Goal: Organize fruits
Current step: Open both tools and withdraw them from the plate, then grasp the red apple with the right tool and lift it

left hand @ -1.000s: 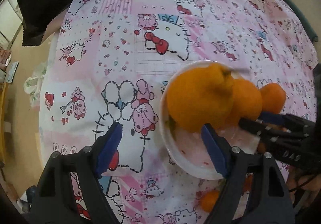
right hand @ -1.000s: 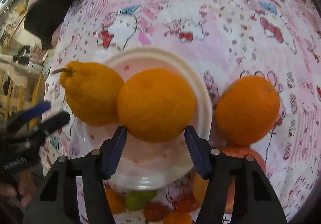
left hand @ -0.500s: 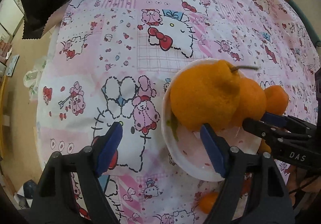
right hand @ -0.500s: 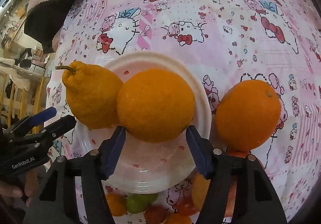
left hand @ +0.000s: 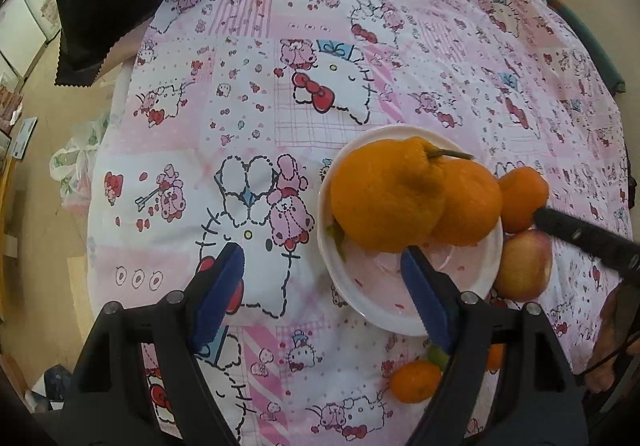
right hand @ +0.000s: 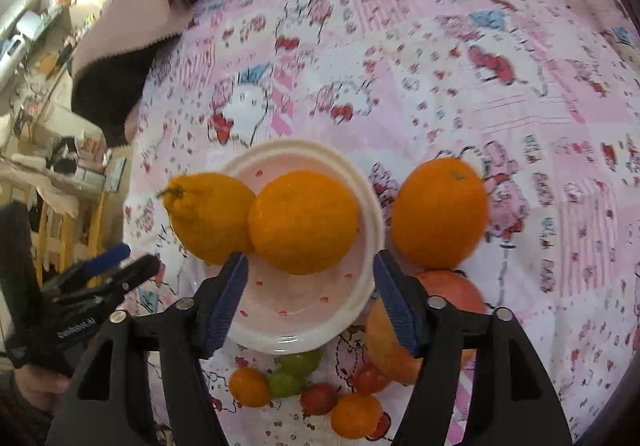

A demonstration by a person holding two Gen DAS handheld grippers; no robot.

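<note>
Round orange (right hand: 303,221) sits released in white pink-dotted bowl (right hand: 362,206), right gripper (right hand: 310,296) opening empty, left gripper (left hand: 320,296) wide and empty; next, likely the loose orange (right hand: 439,214) at three o'clock.

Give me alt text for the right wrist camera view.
A white bowl on a pink cartoon tablecloth holds a stemmed knobbly citrus and a round orange; the right gripper hovers before it, jaws opening, nothing between them. Another orange, apples and small fruits lie outside.
</note>
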